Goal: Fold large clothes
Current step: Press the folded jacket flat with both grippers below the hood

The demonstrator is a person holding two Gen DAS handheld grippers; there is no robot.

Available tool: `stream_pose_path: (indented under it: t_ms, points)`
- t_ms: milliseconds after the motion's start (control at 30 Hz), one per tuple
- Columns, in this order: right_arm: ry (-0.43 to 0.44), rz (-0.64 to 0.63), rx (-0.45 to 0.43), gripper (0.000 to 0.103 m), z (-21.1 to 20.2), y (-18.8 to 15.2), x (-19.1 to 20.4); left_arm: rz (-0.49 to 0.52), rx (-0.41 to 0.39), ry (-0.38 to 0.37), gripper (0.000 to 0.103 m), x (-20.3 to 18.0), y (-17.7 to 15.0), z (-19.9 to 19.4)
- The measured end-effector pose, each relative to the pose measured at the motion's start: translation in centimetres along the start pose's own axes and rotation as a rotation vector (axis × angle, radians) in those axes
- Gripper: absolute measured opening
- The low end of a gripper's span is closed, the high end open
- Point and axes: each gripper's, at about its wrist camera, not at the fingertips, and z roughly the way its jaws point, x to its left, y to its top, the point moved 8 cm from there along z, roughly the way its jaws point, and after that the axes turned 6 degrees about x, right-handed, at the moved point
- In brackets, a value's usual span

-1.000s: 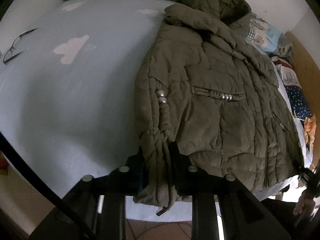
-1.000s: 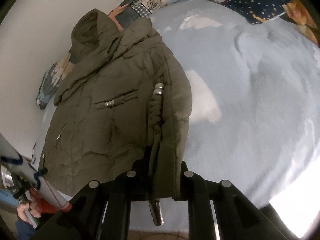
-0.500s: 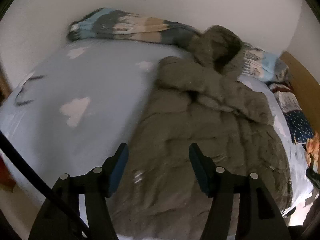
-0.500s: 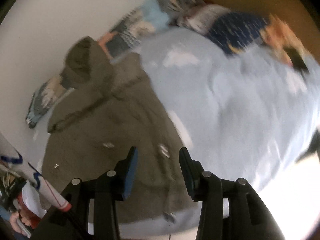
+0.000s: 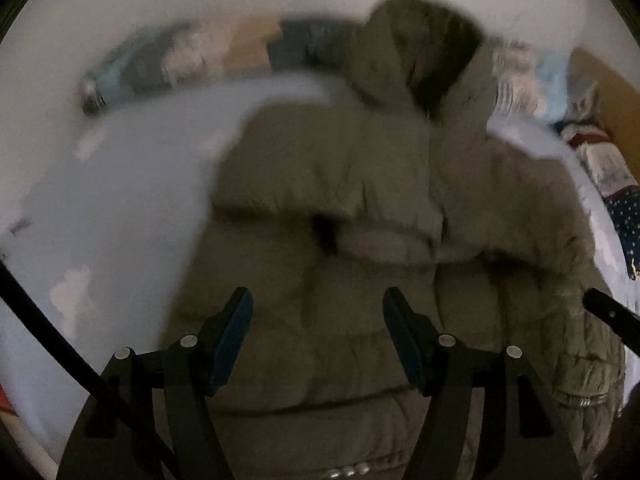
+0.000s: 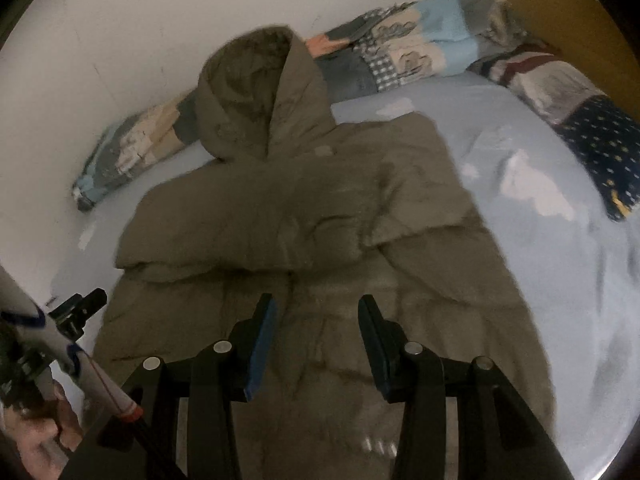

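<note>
An olive-green hooded puffer jacket (image 5: pixel 360 208) lies flat on the light blue bed, hood toward the wall, both sleeves folded across its body. It also shows in the right wrist view (image 6: pixel 320 216). My left gripper (image 5: pixel 316 300) is open and empty, hovering over the jacket's lower left part. My right gripper (image 6: pixel 316 308) is open and empty, above the jacket's lower middle. The left gripper's tip (image 6: pixel 80 308) shows at the left edge of the right wrist view. The left wrist view is blurred.
The bed sheet (image 6: pixel 560 264) is light blue with white clouds. A patchwork blanket (image 6: pixel 408 48) lies rolled along the wall behind the hood. A dark star-patterned pillow (image 6: pixel 600 148) sits at the right. The white wall (image 6: pixel 140 20) is close behind.
Both grippers let go of the jacket's bottom corners, opened and rose above it. The views now look toward the hood, with the hem near the frame bottom.
</note>
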Motion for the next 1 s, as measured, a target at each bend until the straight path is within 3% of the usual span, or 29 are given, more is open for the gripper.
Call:
stream_pose_path:
  t_ms: [100,200,267,400,500,667,833,1000]
  points:
    - [-0.012,0.023,0.079,0.046,3.8,0.0,-0.3,0.031,0.092,0.03,0.067,-0.9,-0.7,2.9]
    - [-0.02,0.079,0.173,0.047,6.7,-0.2,-0.5,0.068,0.109,0.096,0.071,-1.6,-0.7,3.9]
    - [-0.05,0.072,0.191,0.052,7.8,-0.6,-0.5,0.081,0.098,0.119,0.071,-2.1,-0.2,3.8]
    - [-0.089,0.05,0.206,0.055,8.6,-0.8,0.1,0.063,-0.013,0.073,0.071,-2.9,1.6,1.2]
    - [-0.047,0.058,0.155,0.055,6.6,0.0,1.0,0.063,-0.106,0.084,0.071,-2.8,2.7,-0.7]
    - [-0.053,0.028,0.002,0.055,3.5,1.7,1.5,0.023,-0.148,0.091,0.071,-2.6,3.4,-1.6]
    - [-0.028,0.061,0.004,0.055,3.4,1.8,1.0,0.028,-0.214,0.141,0.071,-2.2,4.4,-3.2]
    - [-0.018,0.054,-0.018,0.055,1.9,2.3,0.6,0.032,-0.28,0.139,0.071,-2.1,6.2,-5.2]
